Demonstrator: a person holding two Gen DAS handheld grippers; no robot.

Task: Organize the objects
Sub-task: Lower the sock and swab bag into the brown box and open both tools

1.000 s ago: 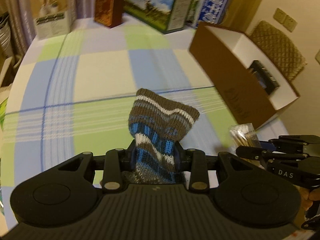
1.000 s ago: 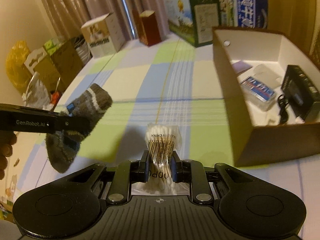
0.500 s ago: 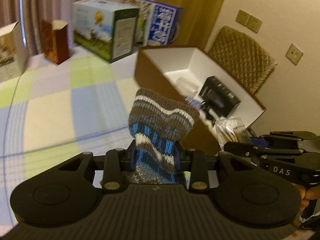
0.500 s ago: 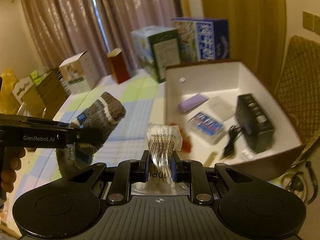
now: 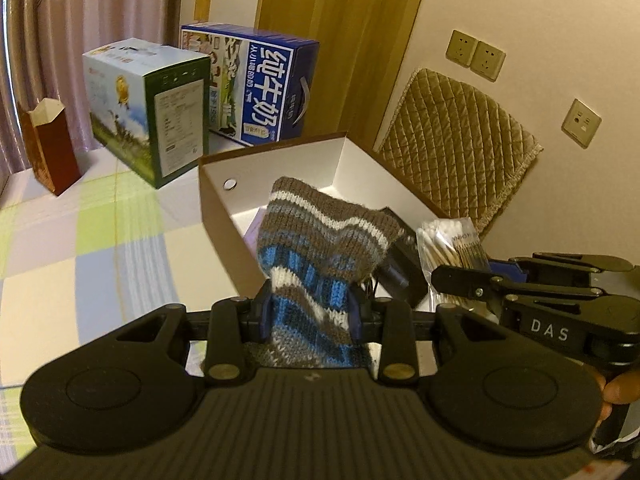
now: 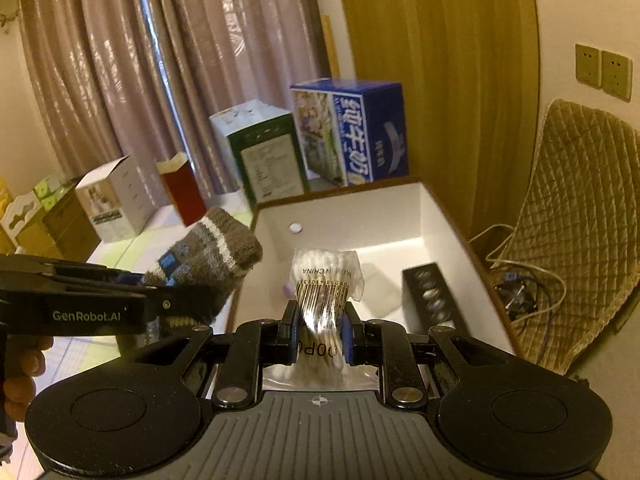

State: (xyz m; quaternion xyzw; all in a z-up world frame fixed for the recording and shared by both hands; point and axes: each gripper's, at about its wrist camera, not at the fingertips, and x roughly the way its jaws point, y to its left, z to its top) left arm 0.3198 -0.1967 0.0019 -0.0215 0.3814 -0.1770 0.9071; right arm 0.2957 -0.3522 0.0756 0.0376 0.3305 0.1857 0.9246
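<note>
Left gripper (image 5: 310,314) clamped on a striped knit sock (image 5: 320,248), brown, white and blue, cuff end standing up between the jaws and held in the air over the near edge of the open cardboard box (image 5: 280,160); seen from the right wrist view as the sock (image 6: 208,268) sticking out past the left gripper (image 6: 160,296), just left of the box's near-left corner. Right gripper (image 6: 319,336) pinched tight on a clear bag of cotton swabs (image 6: 324,280), barcode side facing the camera, bag raised above the box's open top; from the left wrist view, same bag of swabs (image 5: 452,248) upright just right of the sock, gripped by the right gripper (image 5: 448,276). Below and beyond, white-lined box interior (image 6: 380,216) with a black rectangular device (image 6: 432,300) lying along its right side and some pale flat items under the swabs, too blurred to name. Box resting on a checked tablecloth (image 5: 100,240) in green, blue and cream. Farther back on the table, a green-and-white carton (image 5: 152,108) and a blue milk carton (image 5: 260,88) side by side, a small red-brown paper box (image 5: 48,148) to their left, a white carton (image 6: 116,204) farther left again. At the far side, curtains (image 6: 160,80), and to the right a quilted tan chair back (image 5: 460,140) against the wall
</note>
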